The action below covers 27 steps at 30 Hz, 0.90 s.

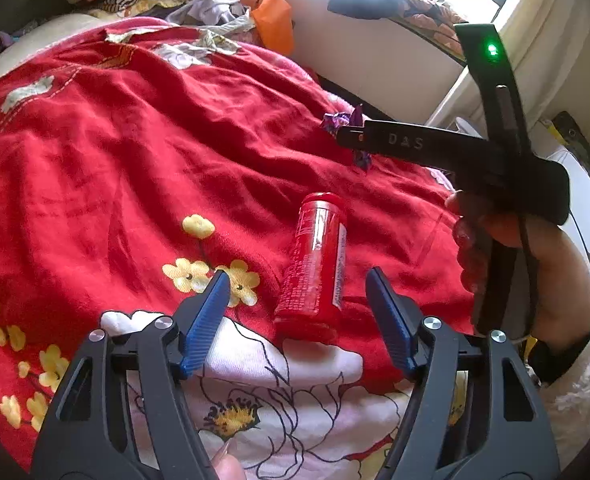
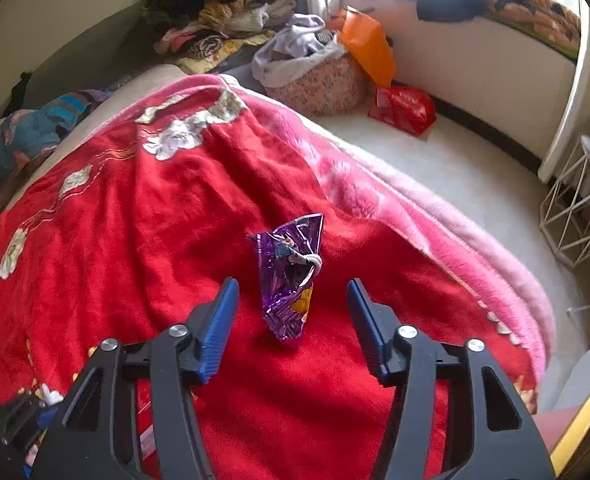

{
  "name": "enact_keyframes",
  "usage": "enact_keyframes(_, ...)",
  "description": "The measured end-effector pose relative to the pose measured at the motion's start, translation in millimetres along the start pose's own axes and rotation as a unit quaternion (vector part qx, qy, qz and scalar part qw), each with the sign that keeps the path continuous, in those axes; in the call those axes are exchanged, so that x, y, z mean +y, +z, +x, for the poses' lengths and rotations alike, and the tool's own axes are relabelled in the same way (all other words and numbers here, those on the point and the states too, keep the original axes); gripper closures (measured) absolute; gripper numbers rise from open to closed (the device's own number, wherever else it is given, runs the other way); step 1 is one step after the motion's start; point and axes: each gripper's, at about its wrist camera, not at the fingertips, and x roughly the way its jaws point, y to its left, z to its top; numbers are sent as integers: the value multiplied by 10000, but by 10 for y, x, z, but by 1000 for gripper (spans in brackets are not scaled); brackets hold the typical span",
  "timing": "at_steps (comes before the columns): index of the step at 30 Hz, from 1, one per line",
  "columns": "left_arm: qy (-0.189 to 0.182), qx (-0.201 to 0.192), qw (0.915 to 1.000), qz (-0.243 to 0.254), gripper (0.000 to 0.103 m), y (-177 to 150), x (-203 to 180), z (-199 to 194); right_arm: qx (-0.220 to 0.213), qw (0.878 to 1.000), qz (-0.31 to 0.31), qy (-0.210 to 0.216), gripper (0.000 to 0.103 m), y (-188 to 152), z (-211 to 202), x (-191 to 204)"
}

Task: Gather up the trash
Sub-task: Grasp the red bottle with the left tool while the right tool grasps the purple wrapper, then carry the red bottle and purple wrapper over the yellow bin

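L gripper (image 1: 297, 292) hung w/ fingers apart around the red cylindrical drink can (image 1: 315, 264) lying on the red floral blanket (image 1: 135, 152), lined up to pinch. R gripper (image 2: 293, 300), also apart, bracketed the crumpled purple foil wrapper (image 2: 291, 276).

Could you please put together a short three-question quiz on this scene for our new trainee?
1. True or false: the left tongs are already shut on the red can.
2. Which item lies between the fingers of the right tongs? A) an orange bag B) a purple wrapper C) a white rack
3. Fill in: the can lies on its ___ on the red blanket.

Key
1. False: both tongs are open, with the can between the left fingers but not gripped.
2. B, the purple wrapper, crumpled and standing up from the blanket.
3. side
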Motion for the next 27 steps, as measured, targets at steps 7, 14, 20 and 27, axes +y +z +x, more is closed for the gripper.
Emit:
enact_keyframes(7,5,61,10000,-24,57,-6,-16,92,-24,9997,195,166,82,-82,-46,-105)
enact_keyframes(14,-100,72,9999,70,74,-25,-125,89,-326,9986,272,304,82,-221,-450,-194)
enact_keyframes(20,-180,-73,9996,202,75,15,-266,-32,-599,9967,398,376,82,-338,-849,-307)
enact_keyframes(27,-260,-354,9982,412,76,94,-522,-224,-942,9928,640,369,82,-490,-1308,-519)
